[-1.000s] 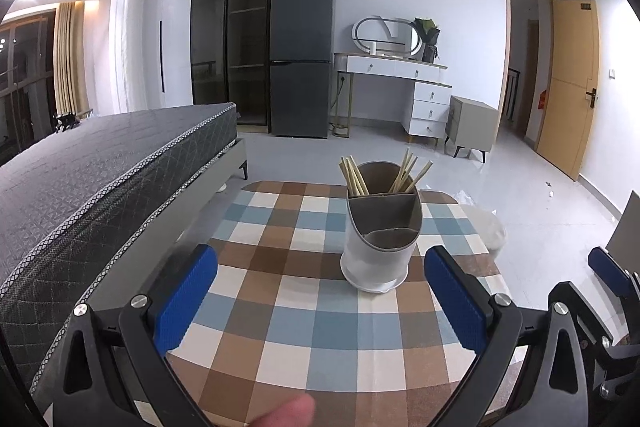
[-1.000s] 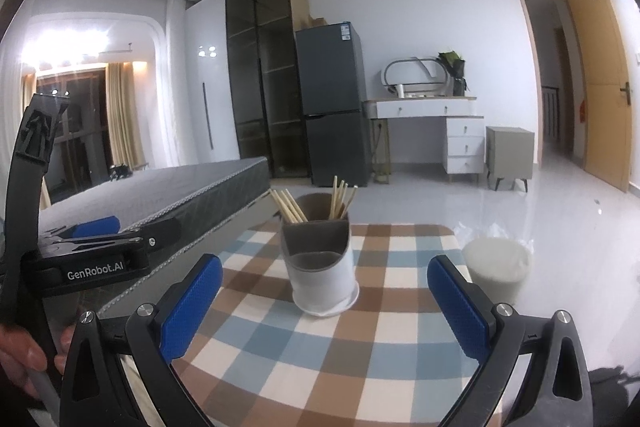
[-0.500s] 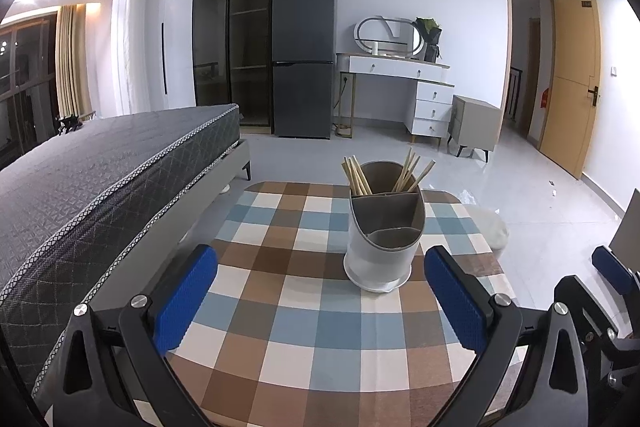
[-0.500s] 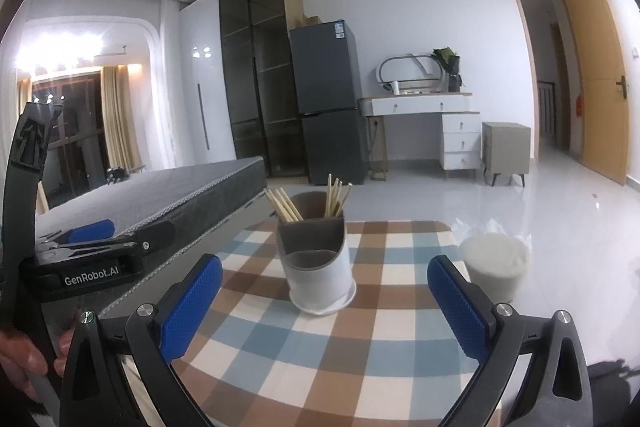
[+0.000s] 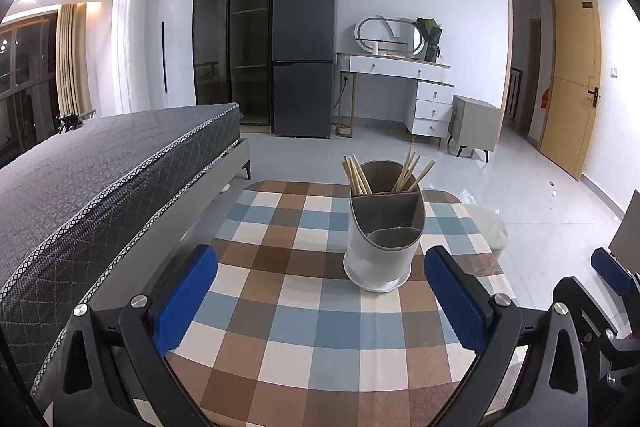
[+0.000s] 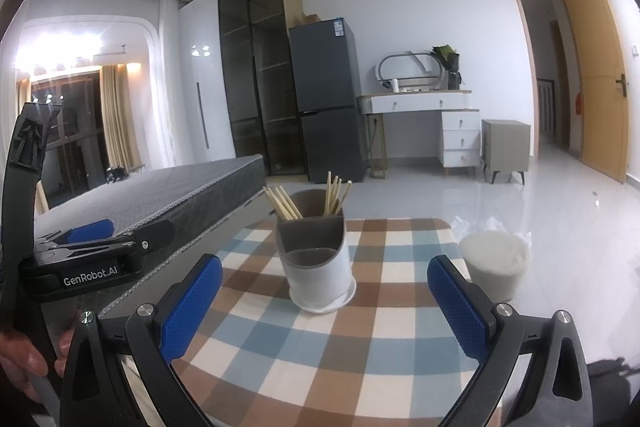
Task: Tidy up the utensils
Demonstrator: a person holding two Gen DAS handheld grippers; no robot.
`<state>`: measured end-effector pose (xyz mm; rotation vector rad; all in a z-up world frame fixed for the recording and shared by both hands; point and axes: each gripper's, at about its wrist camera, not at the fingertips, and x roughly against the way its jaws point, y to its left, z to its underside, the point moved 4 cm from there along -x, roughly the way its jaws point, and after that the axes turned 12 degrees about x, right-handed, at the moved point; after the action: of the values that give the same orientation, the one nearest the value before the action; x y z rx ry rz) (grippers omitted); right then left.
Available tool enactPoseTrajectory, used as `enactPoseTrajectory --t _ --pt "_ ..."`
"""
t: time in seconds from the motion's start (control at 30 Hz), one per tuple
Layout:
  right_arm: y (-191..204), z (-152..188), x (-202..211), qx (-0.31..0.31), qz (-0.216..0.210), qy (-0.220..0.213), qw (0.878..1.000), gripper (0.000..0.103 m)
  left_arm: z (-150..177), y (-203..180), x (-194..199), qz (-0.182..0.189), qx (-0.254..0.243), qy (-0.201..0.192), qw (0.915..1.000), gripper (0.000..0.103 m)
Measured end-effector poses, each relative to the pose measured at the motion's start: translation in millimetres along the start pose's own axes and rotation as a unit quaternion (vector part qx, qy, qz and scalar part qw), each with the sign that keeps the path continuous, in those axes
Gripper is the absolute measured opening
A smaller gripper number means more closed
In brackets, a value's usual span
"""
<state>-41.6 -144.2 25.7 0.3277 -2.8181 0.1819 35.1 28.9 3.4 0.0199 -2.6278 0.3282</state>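
On left gripper (image 6: 86,231), "GenRobot.AI", jaws apart

Bedrm: grey bed (image 5: 100,179), dark fridge (image 5: 304,55), white vanity (image 5: 404,83), tiled floor (image 5: 520,187).

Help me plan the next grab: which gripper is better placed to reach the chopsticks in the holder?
Marginally the right gripper: the holder sits centred between its open fingers. For the left gripper, also open, the holder sits off-centre.
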Motion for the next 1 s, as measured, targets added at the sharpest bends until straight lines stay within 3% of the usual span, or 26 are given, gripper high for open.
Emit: enactPoseTrajectory --t 1.0 --pt "-2.6 2.9 -5.0 -0.005 -0.005 0.012 1.0 0.103 1.6 1.8 -1.6 -0.005 0.003 0.003 1.0 0.101"
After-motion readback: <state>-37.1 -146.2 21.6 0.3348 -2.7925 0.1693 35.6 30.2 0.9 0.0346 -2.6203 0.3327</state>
